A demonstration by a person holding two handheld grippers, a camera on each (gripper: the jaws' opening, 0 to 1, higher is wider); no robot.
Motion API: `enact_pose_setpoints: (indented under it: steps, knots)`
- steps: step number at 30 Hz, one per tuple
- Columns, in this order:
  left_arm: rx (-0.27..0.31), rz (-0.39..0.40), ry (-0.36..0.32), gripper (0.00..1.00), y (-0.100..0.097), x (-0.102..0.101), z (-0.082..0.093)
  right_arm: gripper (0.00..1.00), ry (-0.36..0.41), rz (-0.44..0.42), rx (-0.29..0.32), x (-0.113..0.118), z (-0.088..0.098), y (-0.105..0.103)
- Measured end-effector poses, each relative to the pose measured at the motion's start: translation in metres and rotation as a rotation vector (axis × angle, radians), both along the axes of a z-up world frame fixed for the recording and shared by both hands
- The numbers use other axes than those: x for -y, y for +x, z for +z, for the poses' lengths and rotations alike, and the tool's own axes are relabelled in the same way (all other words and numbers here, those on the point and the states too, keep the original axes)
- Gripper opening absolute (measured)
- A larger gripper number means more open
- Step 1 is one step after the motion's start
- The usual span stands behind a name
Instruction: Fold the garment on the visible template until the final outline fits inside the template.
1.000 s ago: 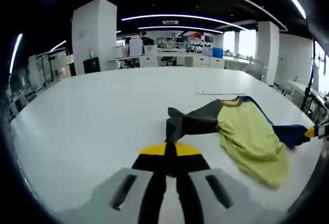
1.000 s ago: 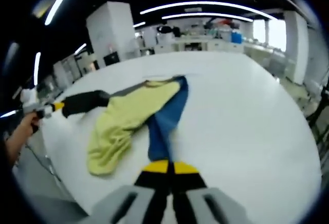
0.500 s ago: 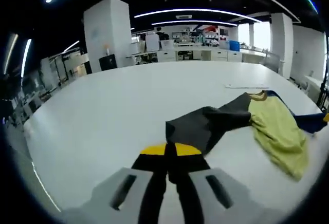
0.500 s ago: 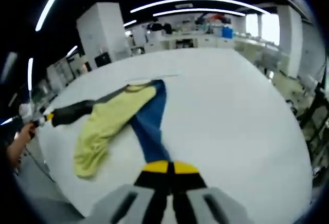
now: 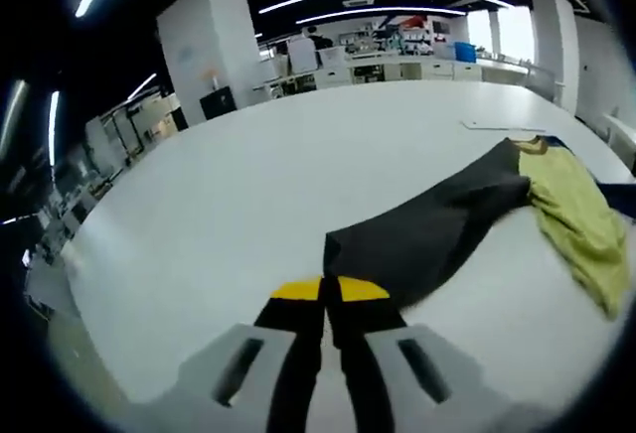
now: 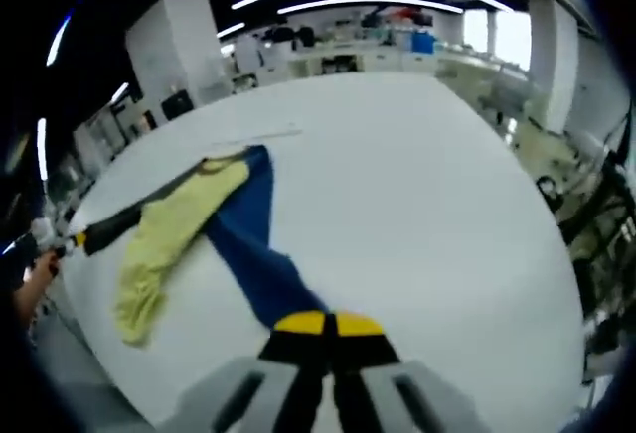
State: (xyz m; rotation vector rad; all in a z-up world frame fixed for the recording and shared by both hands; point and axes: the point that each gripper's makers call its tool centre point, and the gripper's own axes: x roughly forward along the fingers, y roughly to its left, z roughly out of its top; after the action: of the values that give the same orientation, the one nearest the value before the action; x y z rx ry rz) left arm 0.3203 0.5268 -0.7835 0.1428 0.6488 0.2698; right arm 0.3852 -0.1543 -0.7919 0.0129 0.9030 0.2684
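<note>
Left gripper view: left gripper (image 5: 325, 299), yellow-tipped black fingers clenched on the dark grey sleeve (image 5: 427, 234) of a yellow, grey and blue cloth garment (image 5: 571, 210). Sleeve drawn out flat across the broad white counter (image 5: 229, 175), running from the fingertips up and right to the crumpled yellow body near the counter's right edge. Thin pale strip (image 5: 502, 126) lying flat on the counter just beyond the garment; whether a template edge, cannot tell.

Right gripper view: right gripper (image 6: 328, 326), fingers clenched on the blue sleeve (image 6: 248, 249) of the same garment. Blue sleeve stretched from the fingertips up and left to the collar area, yellow body (image 6: 164, 239) bunched beside it toward the counter's left edge. Grey sleeve extended further left, ending at the left gripper, held in a person's hand (image 6: 30, 289) at the view's left margin. Garment spread between both grippers, resting on the counter's left portion.
</note>
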Motion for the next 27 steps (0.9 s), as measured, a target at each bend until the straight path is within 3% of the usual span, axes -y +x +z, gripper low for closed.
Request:
enact_pose_setpoints:
  steps: [3, 9, 16, 24, 27]
  knots:
    - [-0.004, -0.015, 0.006, 0.01, 0.010, -0.005, 0.000, 0.00, -0.046, -0.009, -0.050, 0.015, -0.006, 0.001]
    - [-0.009, -0.037, 0.037, 0.01, 0.009, -0.009, 0.003, 0.00, -0.104, -0.024, -0.081, 0.039, -0.010, 0.007]
    - [-0.063, -0.082, 0.083, 0.01, 0.021, -0.018, -0.003, 0.00, -0.169, -0.032, -0.091, 0.065, -0.020, 0.023]
    - [-0.089, -0.113, 0.108, 0.01, 0.028, -0.026, -0.002, 0.00, -0.248, -0.024, -0.124, 0.082, -0.025, 0.026]
    - [-0.097, -0.121, 0.121, 0.01, 0.030, -0.029, -0.002, 0.00, -0.273, -0.023, -0.120, 0.087, -0.026, 0.038]
